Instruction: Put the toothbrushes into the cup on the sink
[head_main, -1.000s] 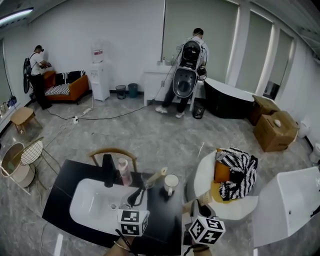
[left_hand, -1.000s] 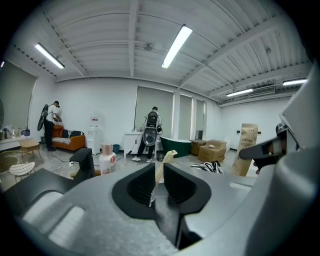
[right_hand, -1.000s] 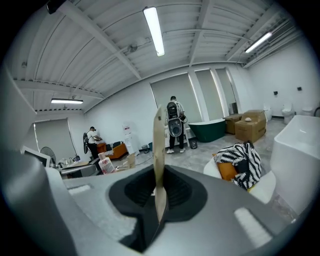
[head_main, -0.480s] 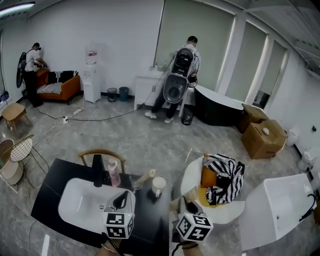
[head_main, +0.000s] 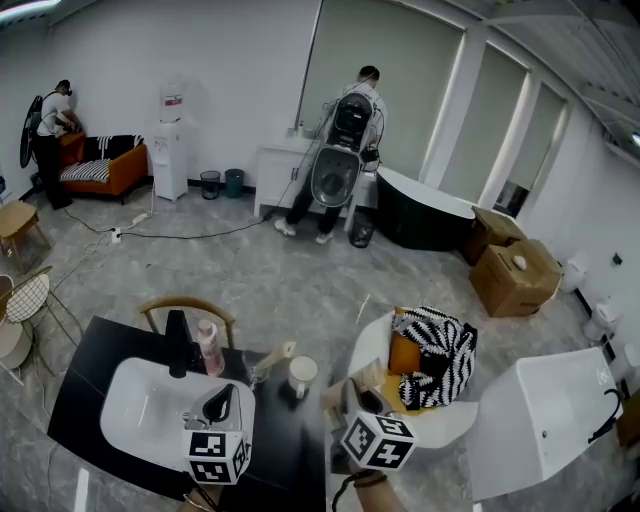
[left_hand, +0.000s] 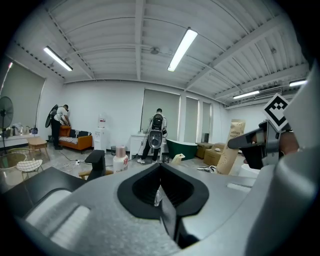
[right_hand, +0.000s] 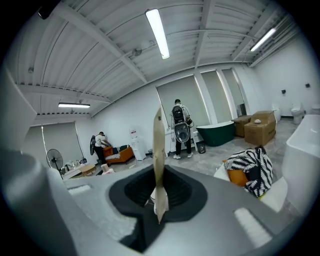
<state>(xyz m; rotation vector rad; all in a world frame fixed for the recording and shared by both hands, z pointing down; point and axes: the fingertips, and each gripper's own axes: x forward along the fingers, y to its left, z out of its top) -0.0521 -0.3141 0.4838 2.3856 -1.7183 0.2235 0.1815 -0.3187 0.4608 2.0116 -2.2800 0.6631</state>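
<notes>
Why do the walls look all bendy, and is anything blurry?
Head view: the wide lens bows the walls and blinds; the sink looks sharp. Left gripper view: black round corners, and the ceiling lamp glares white. Right gripper view: same bend; the packet held close looks a little soft.

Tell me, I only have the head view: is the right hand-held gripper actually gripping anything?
Observer: Yes. Its own view shows the right hand-held gripper shut on a tan toothbrush packet, which stands upright between the jaws.
Operator: And the left one?
Observer: The left hand-held gripper has its jaws together, and I can make out nothing held between them.
Operator: Anything else about the packet?
Observer: The left gripper view shows dark print on its broad face, too small to read.
</notes>
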